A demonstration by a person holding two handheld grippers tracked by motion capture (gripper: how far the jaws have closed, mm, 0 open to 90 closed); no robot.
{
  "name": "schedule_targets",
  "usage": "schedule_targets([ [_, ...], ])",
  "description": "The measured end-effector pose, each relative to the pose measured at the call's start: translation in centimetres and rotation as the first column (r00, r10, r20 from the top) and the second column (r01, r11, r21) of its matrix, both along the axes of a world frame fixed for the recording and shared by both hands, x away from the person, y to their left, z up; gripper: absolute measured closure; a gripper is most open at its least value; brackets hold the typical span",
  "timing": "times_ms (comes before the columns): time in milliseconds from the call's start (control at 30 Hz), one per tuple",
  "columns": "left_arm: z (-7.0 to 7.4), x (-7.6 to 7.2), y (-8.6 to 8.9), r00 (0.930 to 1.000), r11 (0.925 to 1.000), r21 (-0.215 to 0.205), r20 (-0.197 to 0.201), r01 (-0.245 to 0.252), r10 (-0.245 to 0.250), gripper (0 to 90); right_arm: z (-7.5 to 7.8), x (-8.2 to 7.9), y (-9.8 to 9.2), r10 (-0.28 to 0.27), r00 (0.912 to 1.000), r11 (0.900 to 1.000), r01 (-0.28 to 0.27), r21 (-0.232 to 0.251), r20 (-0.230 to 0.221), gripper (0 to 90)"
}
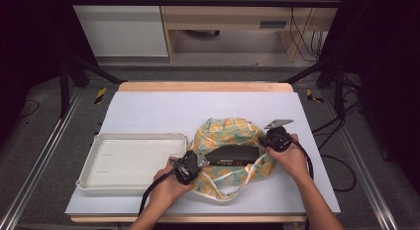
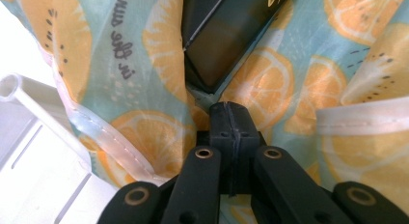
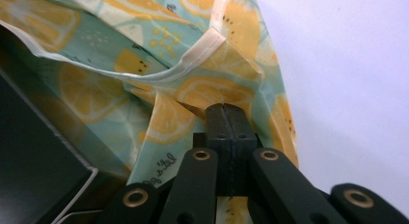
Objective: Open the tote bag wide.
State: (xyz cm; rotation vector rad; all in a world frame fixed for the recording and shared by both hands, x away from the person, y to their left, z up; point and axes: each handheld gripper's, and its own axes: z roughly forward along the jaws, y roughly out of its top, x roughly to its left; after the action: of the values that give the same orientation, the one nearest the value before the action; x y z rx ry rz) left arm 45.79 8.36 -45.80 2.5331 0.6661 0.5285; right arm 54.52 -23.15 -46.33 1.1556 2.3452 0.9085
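Note:
A cloth bag (image 1: 225,130) printed with orange slices on pale teal lies on the white table top (image 1: 163,108). A flat black box (image 1: 233,154) lies in its open mouth. My left gripper (image 1: 192,163) is at the bag's left edge, shut with the printed cloth (image 2: 144,64) pinched at its tips (image 2: 230,107), just short of a corner of the black box (image 2: 226,35). My right gripper (image 1: 271,141) is at the bag's right edge. In the right gripper view it (image 3: 226,108) is shut on a fold of the bag (image 3: 212,93) near its white hem, with the box (image 3: 29,156) to the left.
An empty white tray (image 1: 99,176) sits on the table left of the bag, and its rim (image 2: 24,96) is close to my left gripper. Bare table top (image 3: 347,64) lies beyond the bag's right side. Dark frame posts and cables stand around the table.

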Motion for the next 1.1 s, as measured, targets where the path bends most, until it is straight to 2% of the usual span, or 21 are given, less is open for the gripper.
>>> schedule_targets([
  [33, 0.2, 0.0, 0.1, 1.0000, 1.0000, 0.000, 0.000, 0.001, -0.001, 90.0, 0.4, -0.3, 0.0, 0.004, 0.9999, 1.000, -0.004, 0.006, 0.015, 90.0],
  [133, 1.0, 0.0, 0.5, 0.9999, 0.9991, -0.043, 0.008, -0.008, 0.008, 90.0, 2.3, -1.6, 0.2, 0.030, 0.9973, 0.999, -0.032, 0.026, 0.067, 90.0],
  [233, 2.0, -0.1, 1.0, 0.9997, 0.9961, -0.088, 0.022, -0.012, 0.014, 89.8, 4.7, -3.1, 0.6, 0.084, 0.9892, 0.996, -0.087, 0.019, 0.120, 87.3],
  [300, 2.7, -0.3, 1.2, 0.9994, 0.9933, -0.115, 0.033, -0.010, 0.014, 88.6, 6.1, -3.7, 0.9, 0.128, 0.9830, 0.992, -0.129, -0.001, 0.132, 83.6],
  [367, 3.5, -0.4, 1.3, 0.9987, 0.9917, -0.128, 0.050, -0.003, 0.009, 86.0, 7.4, -4.1, 1.3, 0.173, 0.9743, 0.985, -0.169, -0.040, 0.145, 80.4],
  [467, 4.6, -0.6, 1.7, 0.9970, 0.9884, -0.152, 0.077, 0.004, 0.007, 80.6, 8.5, -4.1, 1.8, 0.229, 0.9644, 0.973, -0.223, -0.060, 0.131, 69.4],
  [600, 5.9, -0.6, 2.8, 0.9948, 0.9836, -0.180, 0.100, 0.002, 0.016, 70.9, 8.6, -3.6, 3.1, 0.348, 0.9353, 0.934, -0.341, -0.105, 0.062, 57.6],
  [633, 6.0, -0.6, 3.0, 0.9948, 0.9805, -0.196, 0.100, 0.000, 0.020, 68.0, 8.5, -3.4, 3.6, 0.379, 0.9247, 0.920, -0.371, -0.123, 0.040, 54.8],
  [733, 6.6, -0.4, 3.8, 0.9937, 0.9800, -0.199, 0.110, 0.002, 0.020, 62.3, 7.7, -3.0, 4.3, 0.421, 0.9066, 0.894, -0.419, -0.157, -0.022, 45.9],
  [800, 6.8, -0.3, 4.4, 0.9925, 0.9780, -0.208, 0.118, -0.007, 0.033, 58.7, 6.9, -2.7, 4.6, 0.466, 0.8808, 0.858, -0.473, -0.199, -0.083, 40.8],
  [833, 6.8, -0.3, 4.5, 0.9922, 0.9757, -0.219, 0.118, -0.014, 0.041, 57.1, 6.6, -2.6, 4.7, 0.474, 0.8732, 0.845, -0.487, -0.221, -0.111, 39.1],
  [933, 6.9, -0.2, 4.8, 0.9948, 0.9706, -0.241, 0.101, 0.008, 0.016, 56.2, 6.2, -2.4, 4.7, 0.490, 0.8594, 0.824, -0.511, -0.244, -0.146, 36.7],
  [1000, 7.0, -0.3, 4.6, 0.9957, 0.9663, -0.257, 0.093, 0.022, 0.001, 57.3, 6.2, -2.4, 4.6, 0.494, 0.8558, 0.823, -0.517, -0.233, -0.154, 35.5],
  [1100, 6.6, -0.1, 3.7, 0.9967, 0.9671, -0.249, 0.072, 0.053, -0.036, 61.8, 6.2, -2.5, 4.6, 0.506, 0.8439, 0.814, -0.536, -0.226, -0.177, 32.6],
])
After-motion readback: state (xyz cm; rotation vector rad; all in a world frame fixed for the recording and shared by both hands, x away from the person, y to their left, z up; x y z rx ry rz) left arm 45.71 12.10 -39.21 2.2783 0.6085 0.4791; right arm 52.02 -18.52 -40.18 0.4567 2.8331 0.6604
